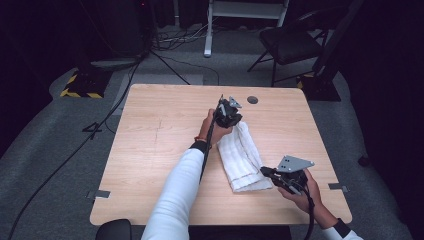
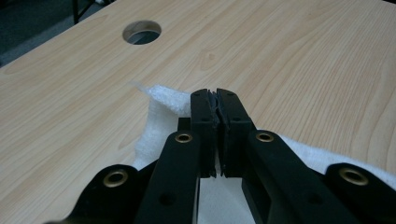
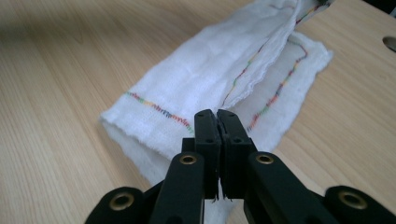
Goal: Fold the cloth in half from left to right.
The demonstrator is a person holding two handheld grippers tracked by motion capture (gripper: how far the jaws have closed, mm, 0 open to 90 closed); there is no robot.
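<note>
Cloth: white, folded, lying on the wooden table, between the 2 grippers.
Left gripper: jaws pinched tight on the cloth's far end.
Right gripper: jaws pinched tight on the cloth's near end.

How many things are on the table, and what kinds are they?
White folded cloth with rainbow-coloured stitching: 1
Black two-jaw grippers held in hands, left gripper and right gripper: 2
Round hole in the light wooden table top: 1
Total: 4
</note>
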